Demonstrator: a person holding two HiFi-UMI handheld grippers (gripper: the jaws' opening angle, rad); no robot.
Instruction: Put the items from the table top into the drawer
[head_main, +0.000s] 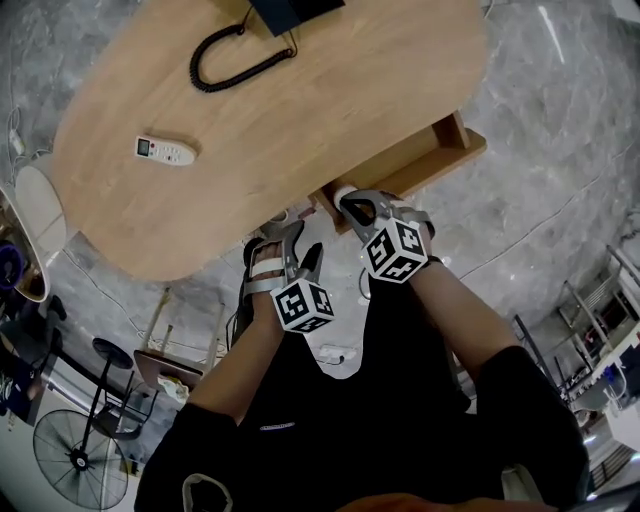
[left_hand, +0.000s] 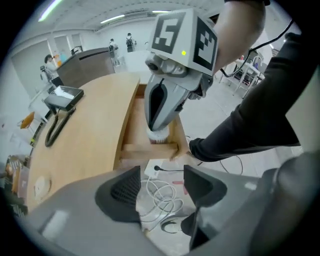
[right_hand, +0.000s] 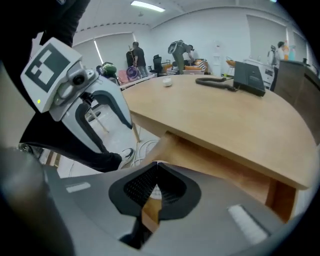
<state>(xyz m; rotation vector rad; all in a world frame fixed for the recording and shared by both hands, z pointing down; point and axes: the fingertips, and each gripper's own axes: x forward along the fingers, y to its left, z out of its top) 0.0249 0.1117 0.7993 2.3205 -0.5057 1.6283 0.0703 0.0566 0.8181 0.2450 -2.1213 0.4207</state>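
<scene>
A white remote (head_main: 165, 151) lies on the oval wooden table (head_main: 300, 130), far to the left of both grippers. The drawer (head_main: 445, 150) stands pulled out under the table's right edge. My right gripper (head_main: 358, 208) is shut, its tips down at the drawer's near end, just above a small white ribbed object (left_hand: 159, 136) inside it. Whether they touch it I cannot tell. In the right gripper view the pads (right_hand: 155, 170) meet with nothing between them. My left gripper (left_hand: 162, 187) hangs open over the floor beside the drawer, left of the right one, and holds nothing.
A dark desk phone (head_main: 285, 12) with a coiled cord (head_main: 235, 60) sits at the table's far edge. A white power strip (left_hand: 157, 167) and cables lie on the floor below the left gripper. A fan (head_main: 80, 460) and stools stand at left. People stand far off.
</scene>
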